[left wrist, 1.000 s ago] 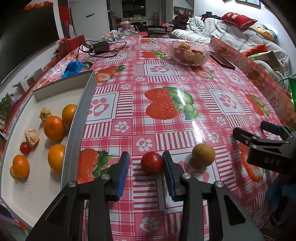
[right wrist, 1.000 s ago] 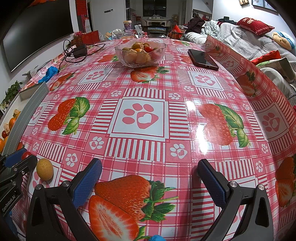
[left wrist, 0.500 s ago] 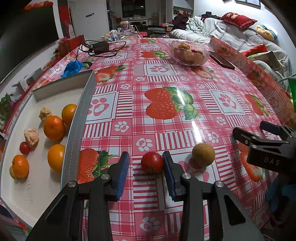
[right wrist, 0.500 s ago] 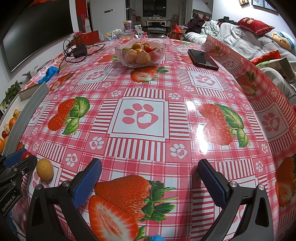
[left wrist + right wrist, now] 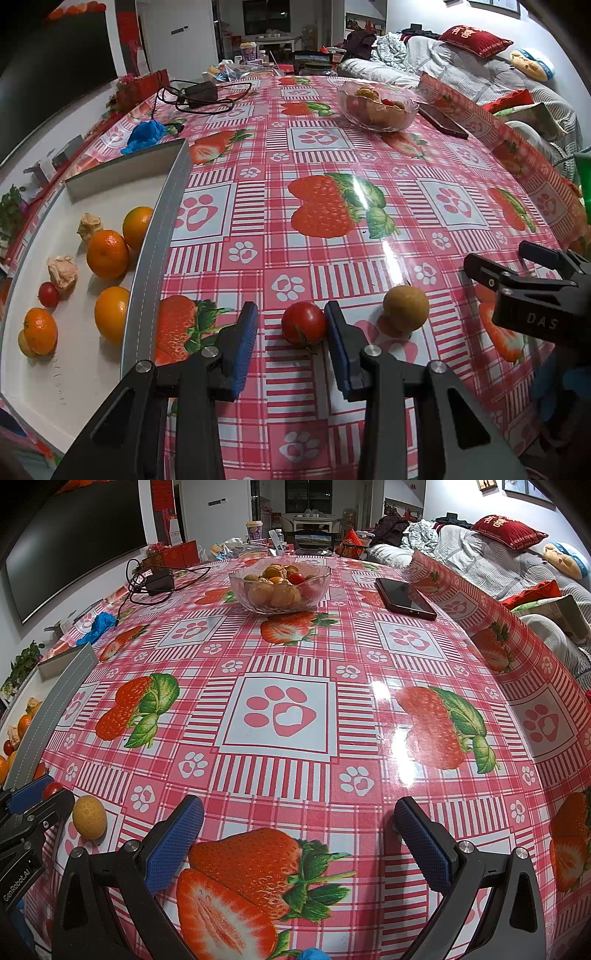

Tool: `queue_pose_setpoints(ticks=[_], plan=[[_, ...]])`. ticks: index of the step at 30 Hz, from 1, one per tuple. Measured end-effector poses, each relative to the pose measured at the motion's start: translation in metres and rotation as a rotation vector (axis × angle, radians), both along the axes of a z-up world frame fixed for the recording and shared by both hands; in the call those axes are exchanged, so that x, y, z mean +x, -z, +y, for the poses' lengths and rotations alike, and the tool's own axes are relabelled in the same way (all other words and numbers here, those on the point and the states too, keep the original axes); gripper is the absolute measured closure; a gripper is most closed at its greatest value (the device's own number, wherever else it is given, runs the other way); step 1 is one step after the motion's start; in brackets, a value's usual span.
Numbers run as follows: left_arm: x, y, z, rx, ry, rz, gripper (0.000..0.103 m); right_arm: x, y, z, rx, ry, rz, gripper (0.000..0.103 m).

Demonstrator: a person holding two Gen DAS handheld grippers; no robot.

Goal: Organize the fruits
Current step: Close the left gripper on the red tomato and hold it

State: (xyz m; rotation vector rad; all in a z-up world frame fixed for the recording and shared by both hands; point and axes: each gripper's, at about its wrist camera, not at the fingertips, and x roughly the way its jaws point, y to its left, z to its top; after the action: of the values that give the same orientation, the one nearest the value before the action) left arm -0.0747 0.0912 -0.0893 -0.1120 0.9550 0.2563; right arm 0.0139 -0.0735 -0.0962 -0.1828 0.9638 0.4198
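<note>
A red tomato (image 5: 303,322) rests on the strawberry tablecloth between the fingers of my left gripper (image 5: 291,314). It sits against the right pad, and a gap separates it from the left pad, so the gripper is open. A round tan fruit (image 5: 405,308) lies just right of it, also seen in the right wrist view (image 5: 89,821). The white tray (image 5: 147,258) on the left holds several oranges (image 5: 107,254), a small tomato and papery husked fruits. My right gripper (image 5: 298,812) stands wide open over bare cloth, to the right of both fruits.
A glass bowl (image 5: 280,587) of mixed fruit stands at the far side, with a dark phone (image 5: 404,598) to its right. A charger and cable (image 5: 195,94) and a blue crumpled glove (image 5: 146,134) lie at the far left. The cloth folds up along the right edge.
</note>
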Motion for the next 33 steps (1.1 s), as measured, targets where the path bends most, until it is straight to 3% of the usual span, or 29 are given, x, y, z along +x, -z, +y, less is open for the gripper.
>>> queue_pose_setpoints(ticks=[28,33], plan=[[0.0025,-0.0011,0.0017,-0.029,0.015,0.031,0.057,-0.0007,0.0003,0.0003,-0.005,0.0,0.003,0.0],[-0.0025,-0.0017,0.0041,-0.036,0.016,0.039,0.056,0.0017,-0.0022,0.0059,-0.02,0.001,0.084,0.0]])
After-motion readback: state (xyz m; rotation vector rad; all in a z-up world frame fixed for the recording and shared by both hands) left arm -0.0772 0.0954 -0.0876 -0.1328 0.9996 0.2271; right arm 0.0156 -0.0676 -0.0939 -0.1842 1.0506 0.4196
